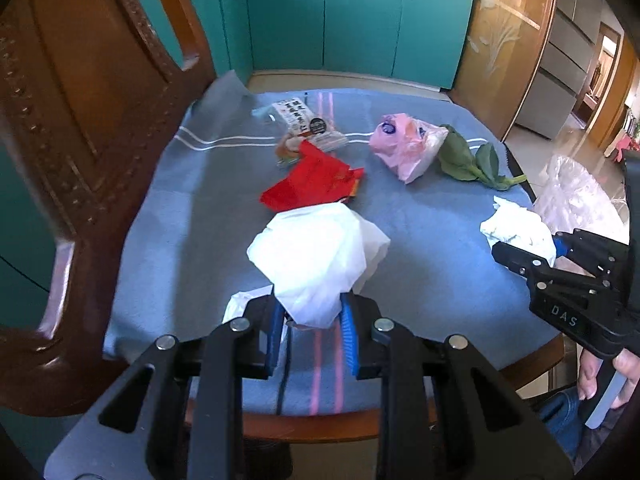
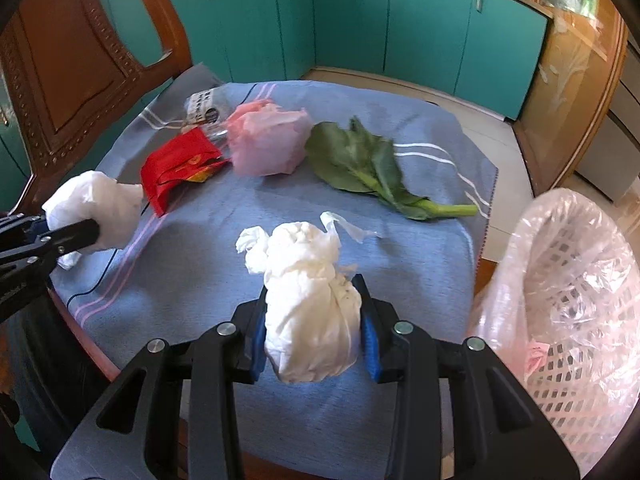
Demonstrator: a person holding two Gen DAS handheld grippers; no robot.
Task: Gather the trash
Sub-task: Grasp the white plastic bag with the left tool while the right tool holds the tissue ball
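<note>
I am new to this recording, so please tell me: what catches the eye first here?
Each gripper is shut on a crumpled white tissue wad: the left gripper on one, the right gripper on another. Behind them, a red paper packet and a green leafy stalk lie on the blue striped cloth.

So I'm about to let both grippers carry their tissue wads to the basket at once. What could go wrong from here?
1. The right gripper pinches its crumpled tissue low, and loose tails stick out; a piece may tear off or drop short of the lined basket.
2. The left gripper with its tissue wad sits far from the basket, so crossing risks dragging over the red wrapper or bumping the right gripper.
</note>
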